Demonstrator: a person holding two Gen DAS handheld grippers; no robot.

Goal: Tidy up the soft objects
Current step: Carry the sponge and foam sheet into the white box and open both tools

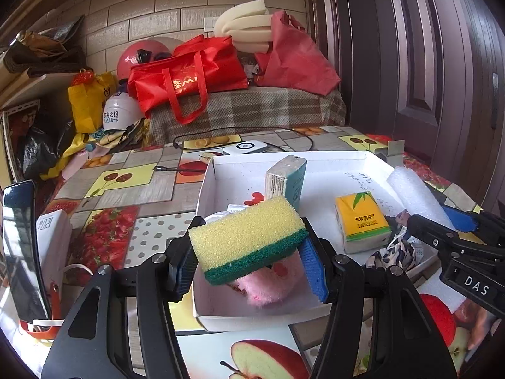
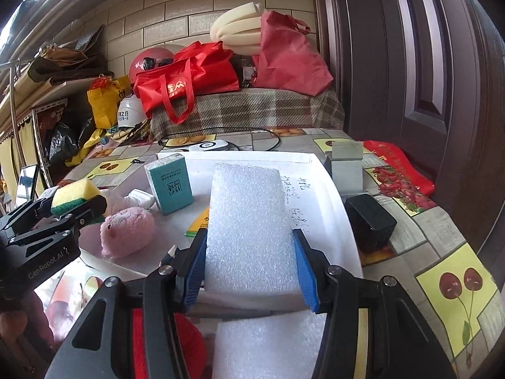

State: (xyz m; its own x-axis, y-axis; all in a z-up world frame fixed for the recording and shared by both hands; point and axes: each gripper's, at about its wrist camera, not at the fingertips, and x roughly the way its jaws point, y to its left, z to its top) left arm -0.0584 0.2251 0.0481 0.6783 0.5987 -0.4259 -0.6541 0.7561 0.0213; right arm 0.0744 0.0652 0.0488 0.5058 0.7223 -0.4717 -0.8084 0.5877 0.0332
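A spotted cloth (image 1: 398,251) lies crumpled in the white box (image 1: 208,189), partly hidden behind the right gripper (image 1: 407,221), so its shape is hard to make out. The pink fluffy toy (image 1: 271,284) is mostly covered by the sponge (image 1: 246,237) in the left view; the right view shows it better, round and soft, with a small face that is too blurry to read. The yellow tissue pack (image 1: 363,221) is plain to see in the left view, but in the right view only a corner peeks out from behind the foam block (image 2: 252,221). Handwriting on the box floor is too small to read.

The left gripper (image 1: 249,265) has its jaws clenched on the sponge, which is yellow on top and green below. It hangs tilted over the near part of the box, above the pink toy.

The right gripper's jaws squeeze the white bubbly foam block from both sides. The block sticks out over the box. Another white foam piece (image 2: 268,347) lies below it, cut off by the picture's edge.

A teal tissue pack (image 1: 288,180) stands upright in the box. The box sits on a table (image 1: 126,189) with a fruit-patterned cover.
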